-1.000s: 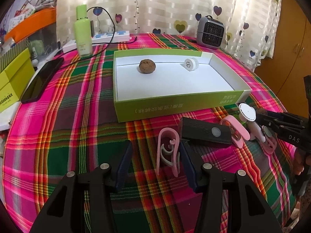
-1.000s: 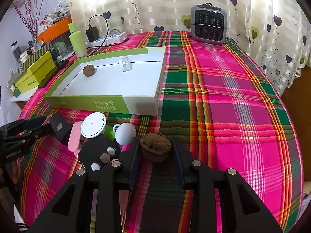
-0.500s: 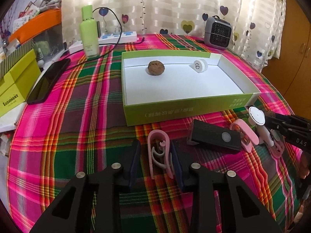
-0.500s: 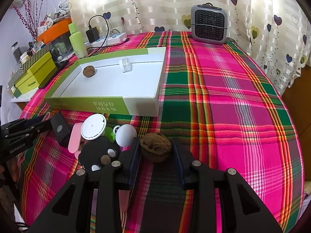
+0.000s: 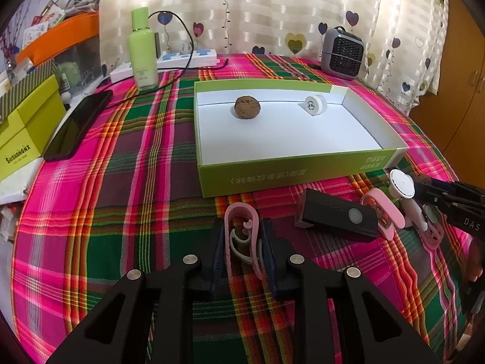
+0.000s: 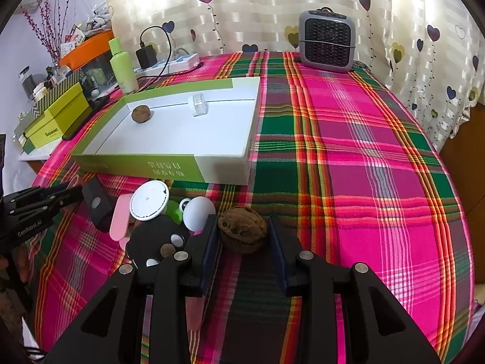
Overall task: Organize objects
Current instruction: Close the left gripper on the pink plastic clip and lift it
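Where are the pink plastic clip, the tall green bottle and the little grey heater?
pink plastic clip [image 5: 241, 236], left wrist view, on its inner curl.
tall green bottle [image 5: 142, 51], left wrist view, middle of its body.
little grey heater [image 6: 326, 42], right wrist view, centre of its front grille.

At the far edge of the plaid tablecloth [image 6: 348, 139] you see a grey fan heater [image 6: 326, 42] standing upright before the heart-print curtain [image 5: 272, 9]. To your left, a pale green bottle [image 5: 142, 51] stands just beside a white power strip [image 5: 169, 62]. A black phone [image 5: 77, 124] lies flat near yellow-green boxes [image 5: 24, 130]; behind them sits what may be an orange-lidded bin [image 5: 60, 38], partly blurred.
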Available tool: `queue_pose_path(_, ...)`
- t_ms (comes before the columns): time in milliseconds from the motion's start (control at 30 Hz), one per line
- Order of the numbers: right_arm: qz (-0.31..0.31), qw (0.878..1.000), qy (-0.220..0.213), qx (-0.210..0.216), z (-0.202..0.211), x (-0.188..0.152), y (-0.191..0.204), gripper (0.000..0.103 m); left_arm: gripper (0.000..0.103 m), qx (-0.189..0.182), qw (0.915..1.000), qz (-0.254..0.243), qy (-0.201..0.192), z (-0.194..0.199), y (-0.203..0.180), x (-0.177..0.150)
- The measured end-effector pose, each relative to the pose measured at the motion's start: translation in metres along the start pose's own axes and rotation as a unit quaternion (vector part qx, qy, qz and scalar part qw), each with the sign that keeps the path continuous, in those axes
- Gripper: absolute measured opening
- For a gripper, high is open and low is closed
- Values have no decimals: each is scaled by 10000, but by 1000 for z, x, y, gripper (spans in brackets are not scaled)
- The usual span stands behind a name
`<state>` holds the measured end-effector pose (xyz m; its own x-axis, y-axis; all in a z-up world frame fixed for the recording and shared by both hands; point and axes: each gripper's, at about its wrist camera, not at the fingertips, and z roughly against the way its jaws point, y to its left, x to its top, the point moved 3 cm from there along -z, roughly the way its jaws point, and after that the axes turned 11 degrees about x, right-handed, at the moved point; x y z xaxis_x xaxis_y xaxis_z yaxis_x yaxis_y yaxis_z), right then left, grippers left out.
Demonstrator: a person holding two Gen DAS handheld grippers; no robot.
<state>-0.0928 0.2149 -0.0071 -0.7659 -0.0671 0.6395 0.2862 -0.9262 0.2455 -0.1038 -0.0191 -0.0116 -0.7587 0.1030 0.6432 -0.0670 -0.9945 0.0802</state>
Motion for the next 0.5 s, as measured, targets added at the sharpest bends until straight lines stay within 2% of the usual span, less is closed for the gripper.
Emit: queue_pose_path(500,74,9998,-172,113,12,6,8,34,22,-57,9999,17,-141,14,-3,5)
